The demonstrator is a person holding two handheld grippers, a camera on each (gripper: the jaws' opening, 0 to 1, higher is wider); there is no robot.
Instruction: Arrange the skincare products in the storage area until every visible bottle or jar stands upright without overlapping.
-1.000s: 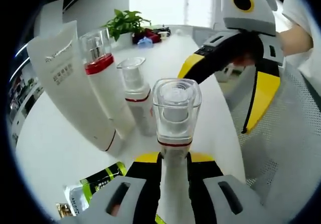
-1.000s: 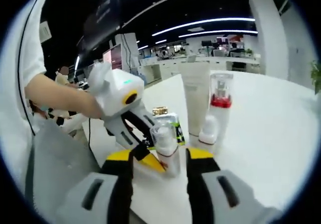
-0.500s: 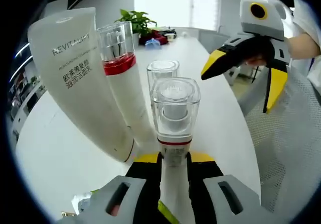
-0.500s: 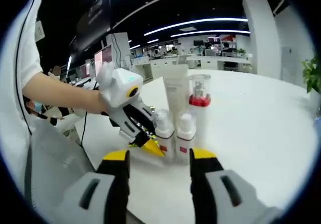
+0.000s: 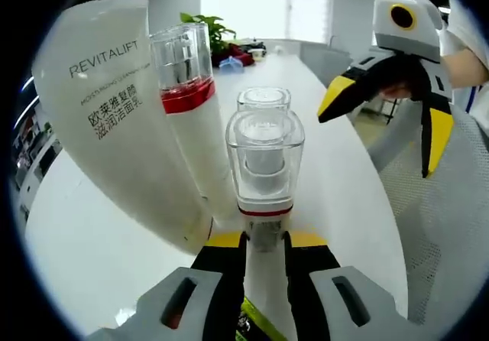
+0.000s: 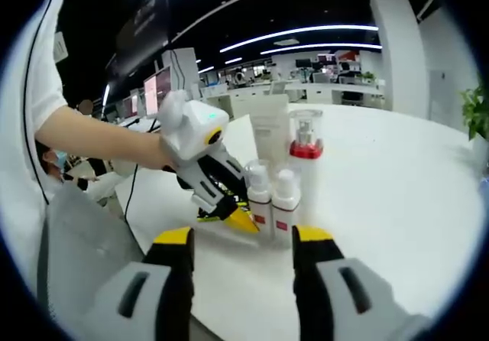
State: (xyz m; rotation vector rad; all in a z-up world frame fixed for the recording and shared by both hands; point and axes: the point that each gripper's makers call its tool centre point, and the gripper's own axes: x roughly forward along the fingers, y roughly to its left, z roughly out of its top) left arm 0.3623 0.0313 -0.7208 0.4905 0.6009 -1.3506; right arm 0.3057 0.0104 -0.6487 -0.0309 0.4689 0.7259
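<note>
My left gripper [image 5: 265, 243] is shut on a small white bottle [image 5: 264, 165] with a clear cap and a red band, held upright. Just behind it stands a matching small bottle [image 5: 263, 101]. To the left rise a tall white bottle [image 5: 185, 96] with a red collar and a white REVITALIFT tube [image 5: 114, 119] on its cap. In the right gripper view the left gripper [image 6: 238, 217] holds its bottle [image 6: 258, 194] close beside the second small bottle [image 6: 286, 202], in front of the tall bottle [image 6: 306, 151] and the tube [image 6: 269, 131]. My right gripper [image 6: 243, 239] is open, short of the group.
The white table [image 6: 382, 226] stretches wide to the right of the bottles. A green-printed packet [image 5: 256, 327] lies under the left gripper. A potted plant [image 5: 202, 27] and small items sit at the table's far end. A person's arm [image 6: 92, 146] reaches in from the left.
The left gripper has carried its small bottle in toward the group, until it is beside the second small bottle. The right gripper stays open and has drawn back a little.
</note>
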